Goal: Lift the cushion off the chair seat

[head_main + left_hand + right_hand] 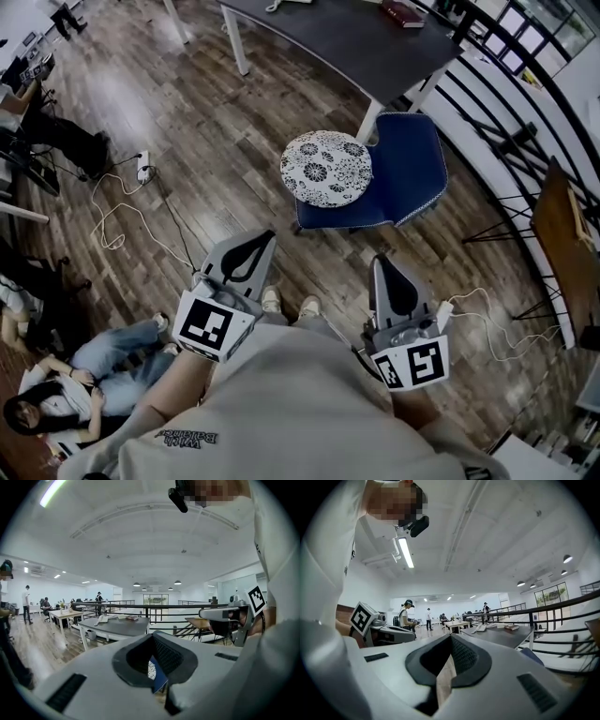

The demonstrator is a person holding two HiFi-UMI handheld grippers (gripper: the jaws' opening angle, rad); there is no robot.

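Observation:
A round white cushion (pixel 326 169) with a dark flower pattern lies on the seat of a blue chair (pixel 412 164) out on the wooden floor. Both grippers hang well short of the chair, close to my body. My left gripper (pixel 266 235) is shut and empty and points toward the cushion. My right gripper (pixel 380 262) is likewise shut with nothing in it. In the left gripper view, a sliver of the cushion (pixel 151 670) and chair (pixel 160 678) shows past the closed jaws of the left gripper (pixel 152 637). The right gripper view looks over the shut right gripper (pixel 451 637).
A dark table (pixel 347 42) with a book (pixel 403 13) stands beyond the chair. A black railing (pixel 506 103) runs along the right. A power strip with cables (pixel 143 169) lies on the floor at left. People sit at the lower left (pixel 56 398). My shoes (pixel 286 302) show below.

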